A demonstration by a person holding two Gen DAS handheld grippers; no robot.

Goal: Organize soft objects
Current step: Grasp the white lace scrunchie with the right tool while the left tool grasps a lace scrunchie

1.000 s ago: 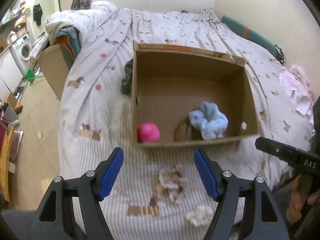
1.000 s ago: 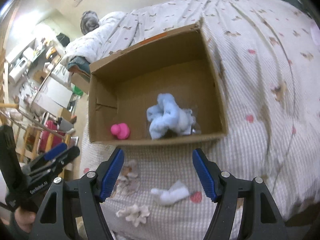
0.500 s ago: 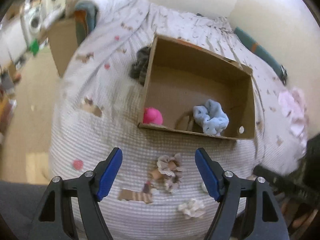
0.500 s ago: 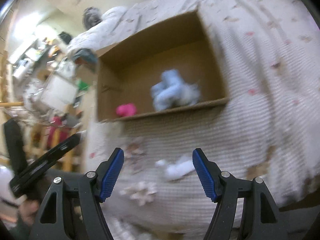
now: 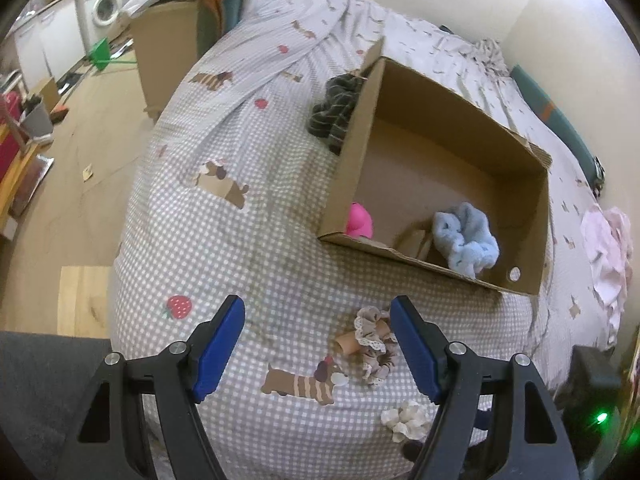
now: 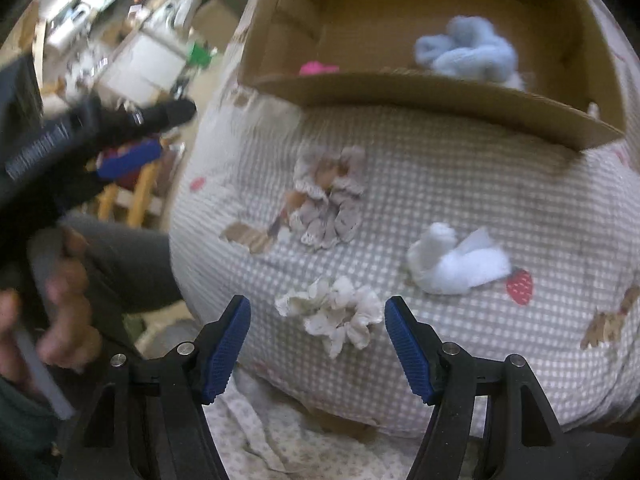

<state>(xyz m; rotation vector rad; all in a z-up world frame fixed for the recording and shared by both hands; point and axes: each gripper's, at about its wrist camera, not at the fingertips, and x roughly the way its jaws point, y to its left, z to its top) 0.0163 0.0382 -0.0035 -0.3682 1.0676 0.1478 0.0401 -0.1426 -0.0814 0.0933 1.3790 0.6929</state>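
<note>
Left gripper (image 5: 316,340): jaws spread wide, holding nothing, over the near edge of the bed (image 5: 256,208); the beige lace scrunchie (image 5: 370,334) lies just inside its right finger.
Right gripper (image 6: 316,340): jaws spread wide and empty, with the cream scrunchie (image 6: 334,316) lying on the bed (image 6: 460,176) between the fingertips.
Cardboard box (image 5: 352,152): open-topped, sitting on the bed beyond the loose items; holds a fluffy blue scrunchie (image 5: 466,238) near its front right corner and a pink item (image 5: 360,220) at its front left corner.
Left view only: a dark striped cloth (image 5: 336,110) pressed against the box's outer left wall, a pale pink cloth (image 5: 610,256) at the bed's right edge, a washing machine (image 5: 104,6) across the room.
Right view only: a white sock (image 6: 456,266) beside a printed strawberry, right of the cream scrunchie; the left gripper (image 6: 132,136) blurred at left, with the person's hand (image 6: 60,304) below it.
Both views: the cream scrunchie (image 5: 404,420) near the bed's front edge, the lace scrunchie (image 6: 330,196) between it and the box (image 6: 420,92).
</note>
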